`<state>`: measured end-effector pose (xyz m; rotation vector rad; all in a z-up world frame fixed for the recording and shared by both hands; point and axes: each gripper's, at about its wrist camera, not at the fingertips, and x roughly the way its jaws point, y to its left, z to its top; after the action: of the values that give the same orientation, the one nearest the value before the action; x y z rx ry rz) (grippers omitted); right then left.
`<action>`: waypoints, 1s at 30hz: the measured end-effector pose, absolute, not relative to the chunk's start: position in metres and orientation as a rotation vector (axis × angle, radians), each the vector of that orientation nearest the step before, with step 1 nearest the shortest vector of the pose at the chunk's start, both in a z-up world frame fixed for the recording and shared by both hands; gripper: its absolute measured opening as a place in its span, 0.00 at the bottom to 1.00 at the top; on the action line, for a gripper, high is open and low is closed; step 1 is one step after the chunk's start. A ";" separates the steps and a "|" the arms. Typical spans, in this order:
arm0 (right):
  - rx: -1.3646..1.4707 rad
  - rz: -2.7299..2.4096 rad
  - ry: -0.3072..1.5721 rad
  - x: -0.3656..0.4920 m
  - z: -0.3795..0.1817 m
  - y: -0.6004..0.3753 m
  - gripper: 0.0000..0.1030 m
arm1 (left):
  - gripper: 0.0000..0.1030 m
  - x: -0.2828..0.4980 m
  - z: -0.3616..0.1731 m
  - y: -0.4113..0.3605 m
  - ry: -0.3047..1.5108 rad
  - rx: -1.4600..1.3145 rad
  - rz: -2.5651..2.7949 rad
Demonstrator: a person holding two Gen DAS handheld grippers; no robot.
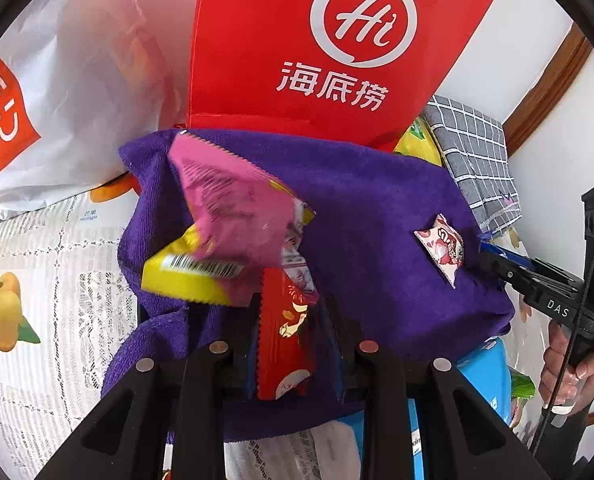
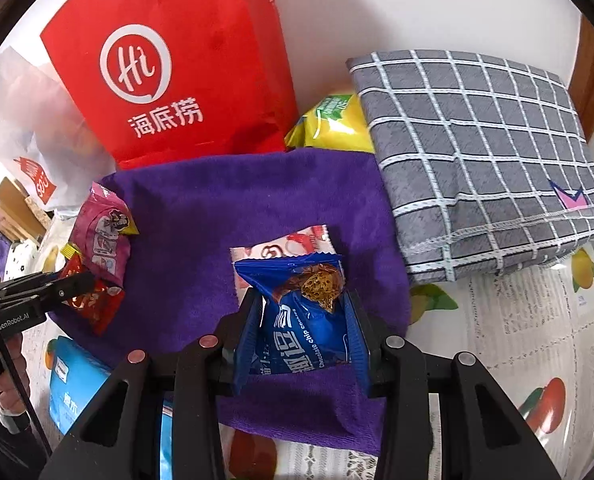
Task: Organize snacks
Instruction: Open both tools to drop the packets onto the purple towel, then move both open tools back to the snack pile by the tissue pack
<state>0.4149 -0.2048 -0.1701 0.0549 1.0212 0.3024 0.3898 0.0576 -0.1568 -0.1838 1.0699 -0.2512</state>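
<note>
The tabletop [image 2: 537, 320], covered by a fruit-printed cloth, is taken as the working surface. A purple towel [image 2: 217, 208] is spread over its middle, probably as the sorting area, since the snacks are gathered on or above it. A red paper bag [image 2: 185, 80] with a white "Hi" logo is stood upright behind the towel, touching its far edge; it is judged a likely container for the sorted snacks. A white shopping bag [image 1: 57, 100] is seen to its left. A folded grey checked cloth [image 2: 477, 152] is laid at the towel's right edge, with a yellow chip bag [image 2: 337, 128] wedged between it and the red bag. A light blue pack [image 2: 73, 380] is partly tucked under the towel's near left corner.

The left hand-held gripper [image 1: 287, 336] is closed on a red snack packet [image 1: 285, 340]; a pink packet [image 1: 233, 208] with a yellow barcoded end is bunched above it and appears carried in the same pinch, lifted over the towel's left side. The pink film is crinkled and glossy.

The right hand-held gripper [image 2: 303, 320] is closed on a blue chocolate chip cookie packet [image 2: 305, 316], its sides squeezed inward, above the towel's centre. A small white and red candy wrapper [image 2: 289, 246] is left flat on the towel just beyond it.
</note>
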 end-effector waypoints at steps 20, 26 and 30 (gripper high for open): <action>0.129 0.319 0.951 0.368 -0.131 -0.218 0.60 | 0.56 0.340 -0.117 0.075 1.034 -0.174 -0.190; 0.120 0.279 0.901 0.317 -0.104 -0.228 0.60 | 0.61 0.313 -0.093 0.068 0.977 -0.170 -0.210; 0.136 0.258 0.865 0.287 -0.084 -0.236 0.60 | 0.61 0.299 -0.082 0.054 0.966 -0.174 -0.248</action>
<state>0.2869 -0.2361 -0.0839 0.1357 0.8650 0.2577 0.2991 0.0543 -0.0821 -0.1741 0.9661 -0.2478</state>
